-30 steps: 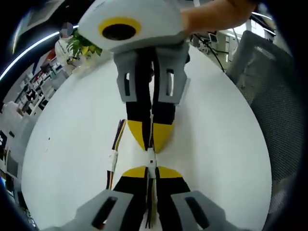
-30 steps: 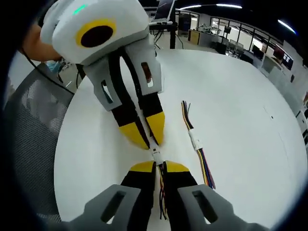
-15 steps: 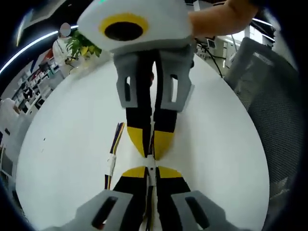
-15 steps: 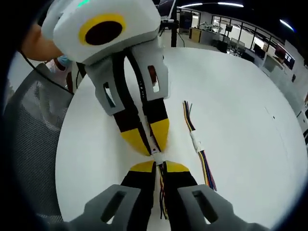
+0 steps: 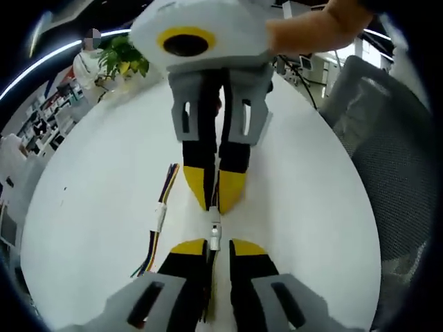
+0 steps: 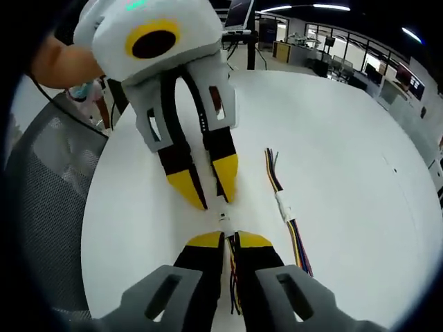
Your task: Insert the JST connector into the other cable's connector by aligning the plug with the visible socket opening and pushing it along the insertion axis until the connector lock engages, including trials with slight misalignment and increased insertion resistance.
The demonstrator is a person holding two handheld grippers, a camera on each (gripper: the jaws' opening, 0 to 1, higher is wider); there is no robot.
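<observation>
**Connector pair held between two opposed grippers over white table**

The left gripper [image 5: 212, 243] has grey plastic arms with black jaws tipped in yellow; its jaws are clenched on a bundle of thin coloured wires ending in a small white plastic connector [image 5: 215, 232] that projects just beyond the tips. The right gripper [image 5: 214, 200], of the same build under a glossy white housing, faces it tip to tip, jaws nearly closed just beyond the connector's far end.

In the right gripper view, the right gripper [image 6: 229, 238] grips dark wires between closed jaws, and a white connector [image 6: 223, 218] sits just ahead of its tips. The left gripper [image 6: 208, 195] stands opposite with its yellow tips slightly parted beside that connector. Whether the two connector halves are fully seated cannot be told.

A spare multicoloured ribbon cable with a white mid-line connector [image 6: 285, 207] lies flat on the smooth white round table [image 6: 332, 152], beside the grippers. A grey mesh chair [image 5: 394, 159] stands at the table edge. Beyond are a green plant [image 5: 123, 57] and ceiling strip lights [image 6: 325, 8].
</observation>
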